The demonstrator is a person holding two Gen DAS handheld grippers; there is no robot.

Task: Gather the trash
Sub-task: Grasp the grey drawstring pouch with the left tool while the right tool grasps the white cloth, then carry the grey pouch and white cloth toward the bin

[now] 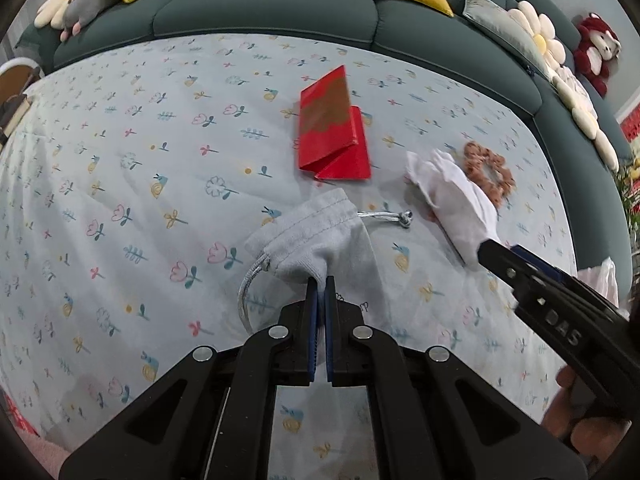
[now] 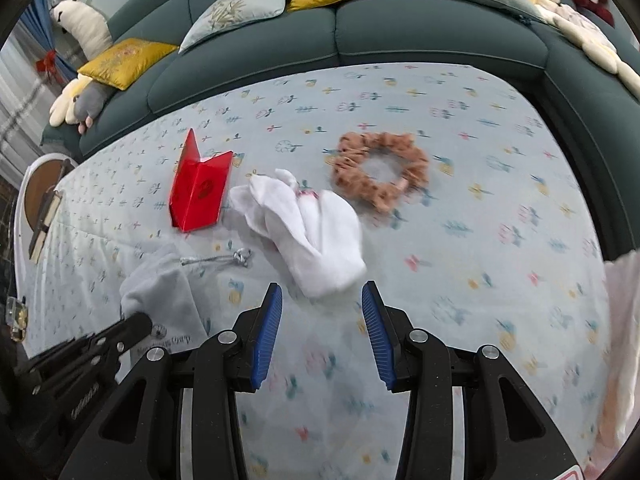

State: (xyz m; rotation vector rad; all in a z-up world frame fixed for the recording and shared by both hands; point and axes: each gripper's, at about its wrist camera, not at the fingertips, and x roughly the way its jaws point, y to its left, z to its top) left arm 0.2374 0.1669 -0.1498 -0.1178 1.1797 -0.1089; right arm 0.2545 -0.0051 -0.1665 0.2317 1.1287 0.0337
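On the flower-print sheet (image 1: pixel 120 184) lies a grey drawstring pouch (image 1: pixel 308 236), and my left gripper (image 1: pixel 320 286) is shut on its near edge. A folded red paper (image 1: pixel 332 132) lies beyond it. To the right is a crumpled white cloth (image 1: pixel 448 196), with a brown scrunchie (image 1: pixel 490 172) behind it. In the right wrist view my right gripper (image 2: pixel 322 286) is open. The near end of the white cloth (image 2: pixel 312 224) reaches just between its fingertips, and the pads are clear of it. The scrunchie (image 2: pixel 380 172), the red paper (image 2: pixel 198 188), the pouch (image 2: pixel 160 284) and the left gripper (image 2: pixel 136 326) also show.
A padded teal backrest (image 1: pixel 260 12) with yellow and pale cushions and plush toys curves around the far and right sides. A pale pink plastic bag (image 2: pixel 620 340) sits at the right edge. At the far left a round side table (image 2: pixel 40 184) holds a book.
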